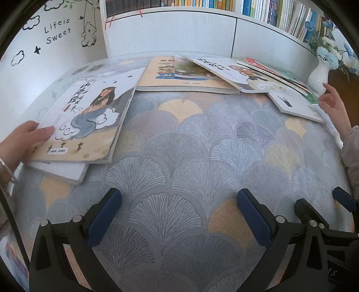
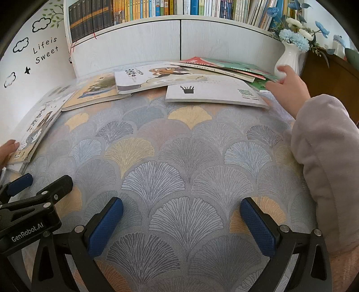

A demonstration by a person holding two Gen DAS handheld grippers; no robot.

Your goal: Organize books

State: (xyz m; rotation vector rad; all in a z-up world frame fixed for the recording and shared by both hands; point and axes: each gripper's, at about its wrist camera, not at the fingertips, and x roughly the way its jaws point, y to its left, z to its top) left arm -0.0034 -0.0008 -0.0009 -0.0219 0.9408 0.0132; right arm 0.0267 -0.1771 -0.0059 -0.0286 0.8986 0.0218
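Several books lie spread along the far side of the table. At the left, a person's hand (image 1: 24, 139) rests on a picture book of a girl on a cloud (image 1: 89, 116), which lies on a white book (image 1: 62, 170). Farther back are a tan book (image 1: 161, 76), a white illustrated book (image 2: 157, 76), a white book with a pencil-cup mark (image 2: 213, 92) and thin green and red books (image 2: 224, 65). The person's other hand (image 2: 289, 85) touches the green ones. My left gripper (image 1: 179, 197) and right gripper (image 2: 181, 204) sit side by side, low over the cloth, both open with nothing between their fingers.
A patterned fan-print cloth (image 1: 179, 146) covers the table. A white vase of blue flowers (image 2: 289, 58) stands at the back right beside the books. A white cabinet with a full bookshelf (image 2: 157, 9) runs behind the table. A grey sleeve (image 2: 325, 146) lies along the right edge.
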